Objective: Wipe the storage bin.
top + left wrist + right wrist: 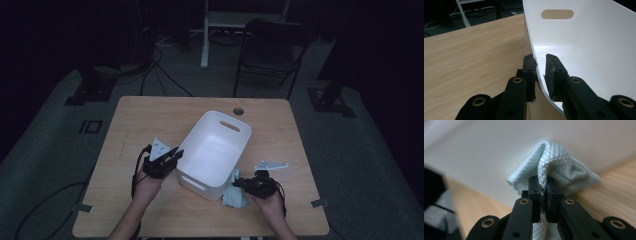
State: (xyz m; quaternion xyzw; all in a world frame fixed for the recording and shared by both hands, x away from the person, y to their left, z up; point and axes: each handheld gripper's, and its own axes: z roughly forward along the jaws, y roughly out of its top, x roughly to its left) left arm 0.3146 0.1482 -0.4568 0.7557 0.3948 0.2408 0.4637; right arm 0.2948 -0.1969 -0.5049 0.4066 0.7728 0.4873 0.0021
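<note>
left tool point(540, 75) pinching white bin point(215, 150) rim, 9 o'clock side. right tool point(543, 192) clamped on pale cloth point(556, 170) at bin's 5 o'clock corner. bench point(150, 115) open toward 10 o'clock.

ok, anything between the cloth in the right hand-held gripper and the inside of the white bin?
Only the bin's own near wall: the cloth sits low against its outside, pinched in the right hand-held gripper. The bin is open-topped; the left hand-held gripper clamps its rim.

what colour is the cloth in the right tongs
Pale mint green cloth, with a knitted weave; clearest in the right gripper view.
</note>
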